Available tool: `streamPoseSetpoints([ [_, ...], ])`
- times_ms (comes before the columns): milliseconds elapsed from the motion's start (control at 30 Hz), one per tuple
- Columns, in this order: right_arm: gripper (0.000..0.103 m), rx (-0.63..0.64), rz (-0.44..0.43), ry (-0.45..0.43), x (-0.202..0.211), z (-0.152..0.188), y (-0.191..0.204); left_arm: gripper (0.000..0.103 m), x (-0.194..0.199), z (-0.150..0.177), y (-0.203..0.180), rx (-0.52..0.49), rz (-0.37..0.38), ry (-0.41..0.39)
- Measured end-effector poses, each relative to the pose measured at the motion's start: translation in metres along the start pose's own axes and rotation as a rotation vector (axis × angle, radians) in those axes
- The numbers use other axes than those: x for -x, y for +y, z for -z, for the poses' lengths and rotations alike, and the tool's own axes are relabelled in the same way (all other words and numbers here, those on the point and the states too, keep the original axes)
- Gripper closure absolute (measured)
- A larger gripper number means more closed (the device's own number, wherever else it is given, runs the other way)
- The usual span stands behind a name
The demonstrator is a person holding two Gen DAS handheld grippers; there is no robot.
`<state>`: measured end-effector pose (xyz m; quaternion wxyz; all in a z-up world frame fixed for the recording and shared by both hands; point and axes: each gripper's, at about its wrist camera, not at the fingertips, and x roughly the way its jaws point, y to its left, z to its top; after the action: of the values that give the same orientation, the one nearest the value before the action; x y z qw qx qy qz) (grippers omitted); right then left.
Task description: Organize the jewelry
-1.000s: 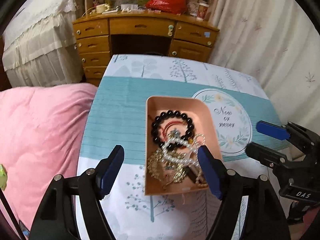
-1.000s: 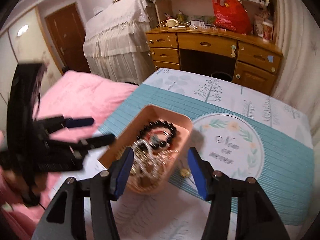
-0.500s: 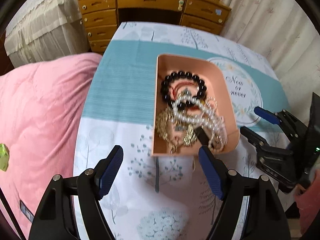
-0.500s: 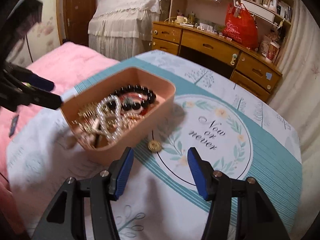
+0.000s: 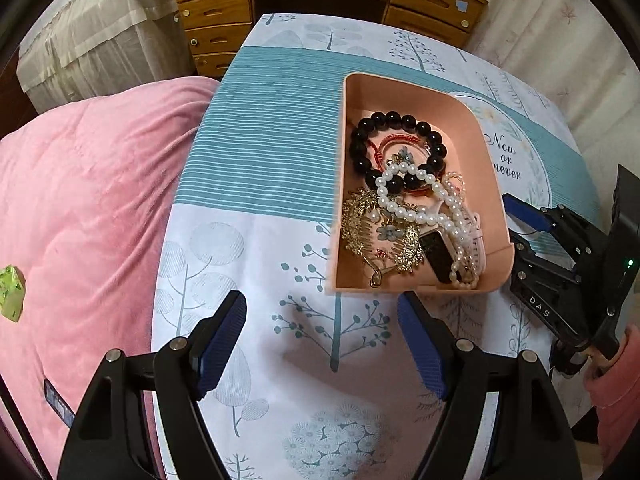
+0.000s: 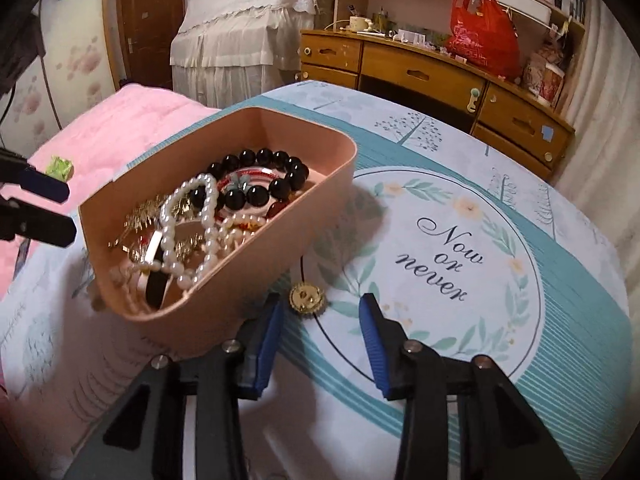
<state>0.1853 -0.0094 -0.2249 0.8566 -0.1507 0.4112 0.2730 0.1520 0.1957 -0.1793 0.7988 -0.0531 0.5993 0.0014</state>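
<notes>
A pink tray (image 5: 416, 92) (image 6: 256, 280) sits on the tablecloth and holds a black bead bracelet (image 5: 360, 140) (image 6: 280, 188), a pearl strand (image 5: 420, 208) (image 6: 204, 216), a gold hair comb (image 5: 376, 232) and a watch (image 5: 440, 256). A small gold brooch (image 6: 307, 297) lies on the cloth right of the tray. My right gripper (image 6: 320, 320) is open, with the brooch just ahead between its fingertips; it also shows in the left wrist view (image 5: 516, 220). My left gripper (image 5: 320, 332) is open and empty just before the tray's near end; it also shows in the right wrist view (image 6: 52, 212).
The tablecloth (image 5: 272, 240) has tree prints and a "Now or never" wreath (image 6: 444, 256). A pink quilt (image 5: 80, 200) lies left of the table. A wooden desk with drawers (image 6: 420, 72) and a red bag (image 6: 480, 36) stand behind.
My left gripper has pulled back toward me and tilted down. My right gripper has moved forward and down to the brooch beside the tray, its jaws narrower than before.
</notes>
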Motion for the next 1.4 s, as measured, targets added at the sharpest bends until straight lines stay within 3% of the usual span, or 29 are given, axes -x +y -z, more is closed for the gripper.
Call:
streamPoseSetpoints([
  [133, 0.083, -0.018, -0.009, 0.005, -0.002, -0.004, -0.002, 0.027, -0.001, -0.001, 0.000, -0.013, 0.014, 0.011],
  [333, 0.084, -0.052, 0.013, 0.045, 0.001, -0.011, -0.003, 0.027, 0.006, -0.005, 0.003, -0.023, 0.031, -0.015],
  [567, 0.083, -0.099, 0.085, 0.042, 0.042, -0.036, 0.009, 0.027, 0.025, -0.008, 0.013, -0.039, 0.038, -0.039],
  [800, 0.083, -0.168, 0.016, -0.053, 0.080, -0.064, 0.041, 0.027, 0.055, -0.004, 0.014, -0.061, 0.026, -0.076],
  [933, 0.083, -0.234, -0.066, -0.107, 0.088, -0.076, 0.058, 0.027, 0.078, 0.001, 0.014, -0.063, 0.011, -0.096],
  [967, 0.082, -0.250, -0.085, -0.118, 0.089, -0.079, 0.061, 0.026, 0.082, 0.003, 0.015, -0.057, 0.002, -0.101],
  [1033, 0.060, -0.266, -0.110, -0.100, 0.088, -0.084, 0.064, 0.023, 0.092, 0.007, 0.014, -0.037, -0.024, -0.111],
  [1067, 0.055, -0.272, -0.123, -0.086, 0.088, -0.085, 0.066, 0.021, 0.097, 0.010, 0.013, -0.026, -0.033, -0.118],
  [1200, 0.052, -0.276, -0.141, -0.095, 0.108, -0.075, 0.068, 0.021, 0.117, 0.024, 0.009, 0.029, -0.059, -0.151],
  [1300, 0.050, -0.308, -0.131, -0.080, 0.132, -0.048, 0.064, 0.017, 0.131, 0.043, -0.004, 0.068, -0.113, -0.168],
  [1400, 0.035, -0.348, -0.079, -0.029, 0.163, -0.009, 0.061, 0.017, 0.143, 0.062, -0.022, 0.064, -0.103, -0.187],
])
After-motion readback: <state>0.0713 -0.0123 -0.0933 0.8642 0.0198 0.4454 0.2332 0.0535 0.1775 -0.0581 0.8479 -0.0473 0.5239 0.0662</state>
